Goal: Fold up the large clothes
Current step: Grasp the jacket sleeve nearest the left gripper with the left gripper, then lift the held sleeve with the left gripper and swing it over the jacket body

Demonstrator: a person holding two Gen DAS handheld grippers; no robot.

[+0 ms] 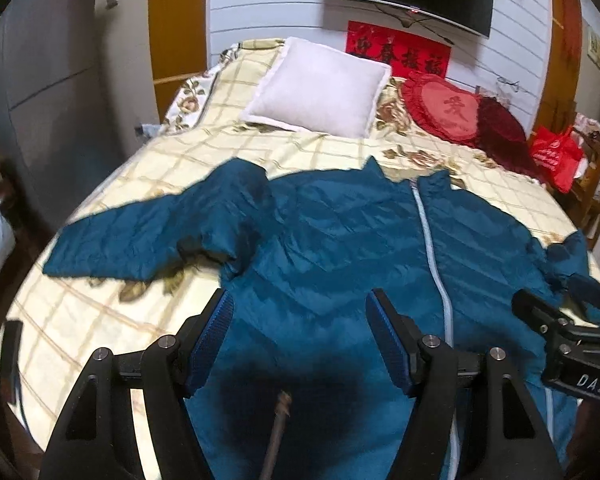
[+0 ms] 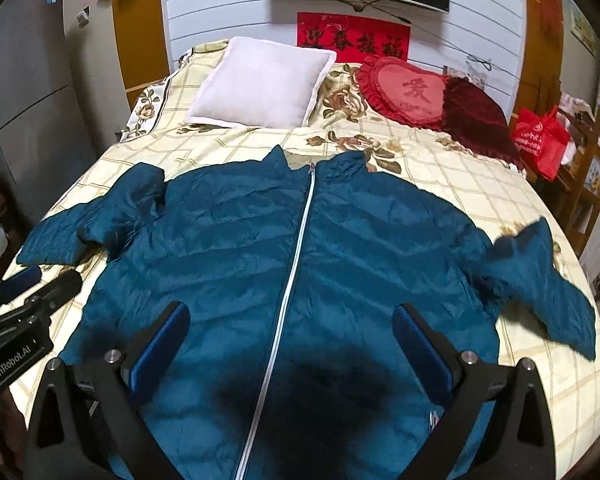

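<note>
A teal quilted jacket (image 1: pixel 340 248) lies front up on the bed, zipped with a pale zipper (image 2: pixel 300 248), collar toward the pillows. It also shows in the right wrist view (image 2: pixel 228 240). Its left sleeve (image 1: pixel 140 236) lies out to the left, its right sleeve (image 2: pixel 540 280) out to the right. My left gripper (image 1: pixel 300 320) is open and empty above the jacket's lower left part. My right gripper (image 2: pixel 292 332) is open and empty above the jacket's lower middle. The right gripper also shows in the left wrist view (image 1: pixel 560 308), and the left gripper in the right wrist view (image 2: pixel 40 280).
The bed (image 2: pixel 480 184) has a cream checked floral cover. A white pillow (image 2: pixel 260 84), a red heart cushion (image 2: pixel 412 92) and a dark red cushion (image 2: pixel 476 120) lie at its head. A red bag (image 2: pixel 540 140) hangs at the right. A grey cabinet (image 2: pixel 28 112) stands left.
</note>
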